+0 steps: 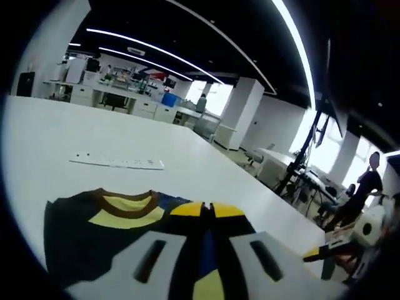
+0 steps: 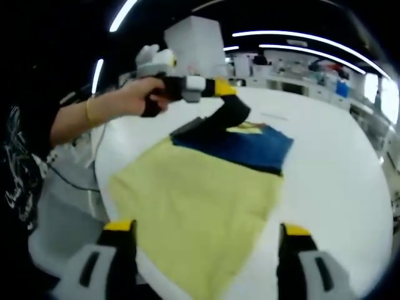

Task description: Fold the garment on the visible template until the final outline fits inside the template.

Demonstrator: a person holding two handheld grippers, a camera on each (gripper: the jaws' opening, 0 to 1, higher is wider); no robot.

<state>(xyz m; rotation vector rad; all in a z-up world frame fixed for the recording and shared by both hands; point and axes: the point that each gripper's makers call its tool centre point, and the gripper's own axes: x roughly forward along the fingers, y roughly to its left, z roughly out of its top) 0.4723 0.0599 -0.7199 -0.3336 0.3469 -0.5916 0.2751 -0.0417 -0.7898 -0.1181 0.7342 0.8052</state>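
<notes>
The garment (image 2: 200,194) lies on the white table (image 2: 337,162), with a pale yellow body, a blue upper part (image 2: 244,147) and dark trim. In the left gripper view I see its brown collar (image 1: 122,199) over dark cloth. My left gripper (image 1: 208,211) is shut on a dark fold of the garment. In the right gripper view a hand holds that left gripper (image 2: 222,89), and the dark cloth (image 2: 228,115) hangs lifted from it. My right gripper (image 2: 206,230) stands open, its jaws wide apart over the yellow hem. It also comes into the left gripper view as the right gripper (image 1: 325,253).
A flat white strip (image 1: 117,162) lies on the table (image 1: 62,131) beyond the garment. The table edge (image 2: 103,181) runs close to the person's arm (image 2: 75,115). A person (image 1: 359,194) stands far right among stands and benches. Pillars (image 1: 237,109) rise behind.
</notes>
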